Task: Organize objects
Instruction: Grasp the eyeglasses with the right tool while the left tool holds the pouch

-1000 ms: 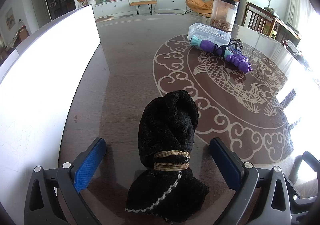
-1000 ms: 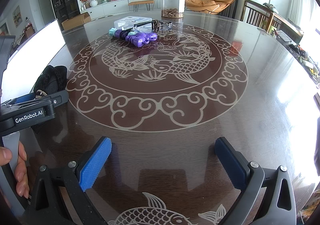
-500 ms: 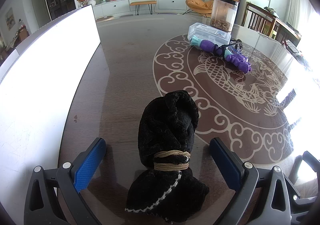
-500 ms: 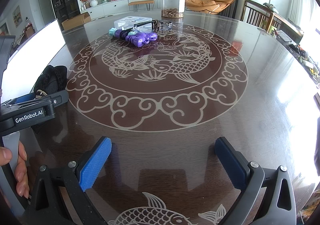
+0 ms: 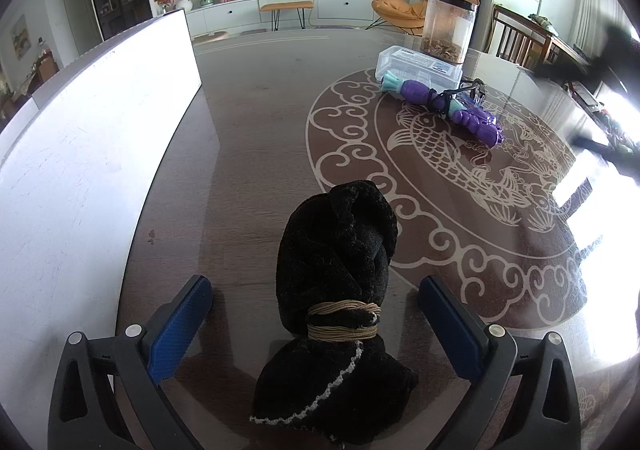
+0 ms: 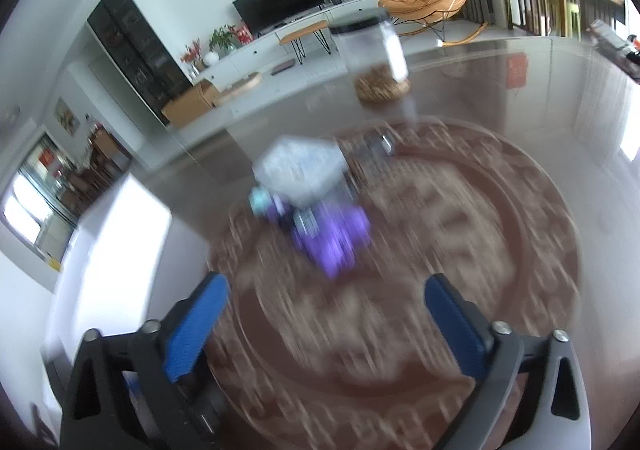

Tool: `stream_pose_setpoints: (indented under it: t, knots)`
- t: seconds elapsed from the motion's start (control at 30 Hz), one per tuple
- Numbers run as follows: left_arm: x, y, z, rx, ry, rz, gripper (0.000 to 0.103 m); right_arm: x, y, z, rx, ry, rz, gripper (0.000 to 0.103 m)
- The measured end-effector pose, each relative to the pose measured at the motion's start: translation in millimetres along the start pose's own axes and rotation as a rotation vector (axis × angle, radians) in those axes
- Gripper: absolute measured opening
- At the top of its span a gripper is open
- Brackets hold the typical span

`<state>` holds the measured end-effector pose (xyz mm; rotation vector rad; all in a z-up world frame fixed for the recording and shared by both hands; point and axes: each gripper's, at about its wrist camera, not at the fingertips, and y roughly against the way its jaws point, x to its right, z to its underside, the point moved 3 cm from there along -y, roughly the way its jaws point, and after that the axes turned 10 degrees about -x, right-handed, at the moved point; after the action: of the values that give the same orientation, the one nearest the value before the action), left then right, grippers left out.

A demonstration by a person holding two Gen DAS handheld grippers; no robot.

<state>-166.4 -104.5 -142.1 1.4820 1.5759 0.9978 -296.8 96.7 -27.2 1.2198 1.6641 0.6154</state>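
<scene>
One black fleece bundle (image 5: 336,290), tied round its waist with tan twine (image 5: 343,320), lies on the desk (image 5: 256,154) in the near centre of the left wrist view. It sits between the two blue-padded fingers (image 5: 178,326) of the left gripper (image 5: 316,326), touching neither; those fingers stand wide apart and hold nothing. A white stitched hem shows along the bundle's near edge.

Far right on the desk: a purple and teal toy (image 5: 444,106) lies on the fish pattern, with a black cord across it. A clear lidded box (image 5: 418,68) sits just beyond the toy, touching or nearly touching its teal end. A tall clear jar (image 5: 450,32) with brown contents at the bottom stands beyond the box. A white board (image 5: 88,154) runs along the left side of the desk.

Right wrist view is heavily motion-blurred. Right gripper (image 6: 326,322) is above the patterned desk (image 6: 560,154), fingers (image 6: 196,326) spread wide, nothing between them. Beyond them, blurred: the purple toy (image 6: 334,238), the clear box (image 6: 302,172) behind it, the jar (image 6: 374,54) farther off. Contact among these cannot be judged in this view. A dark blurred shape at the far right edge of the left wrist view is not identifiable.
</scene>
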Motion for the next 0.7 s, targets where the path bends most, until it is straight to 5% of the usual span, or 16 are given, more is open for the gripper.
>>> stream_pose_setpoints:
  t: [0.17,0.3,0.4,0.7]
  knots:
    - [-0.1,0.1,0.2,0.0,0.0,0.0,0.103,1.0,-44.9,-36.3,-0.081,-0.07,0.045,0.072]
    - [-0.2,0.1,0.5,0.0,0.0,0.0,0.103,7.4,-58.9,-41.8,-0.128,-0.043,0.057,0.027]
    - [-0.1,0.1,0.4,0.0,0.0,0.0,0.103,11.9,-46.5,-35.1,-0.113,-0.016,0.062,0.011]
    - [-0.2,0.2,0.7,0.0,0.0,0.001,0.103,45.3,10.7,32.2,-0.091,0.013,0.054,0.009]
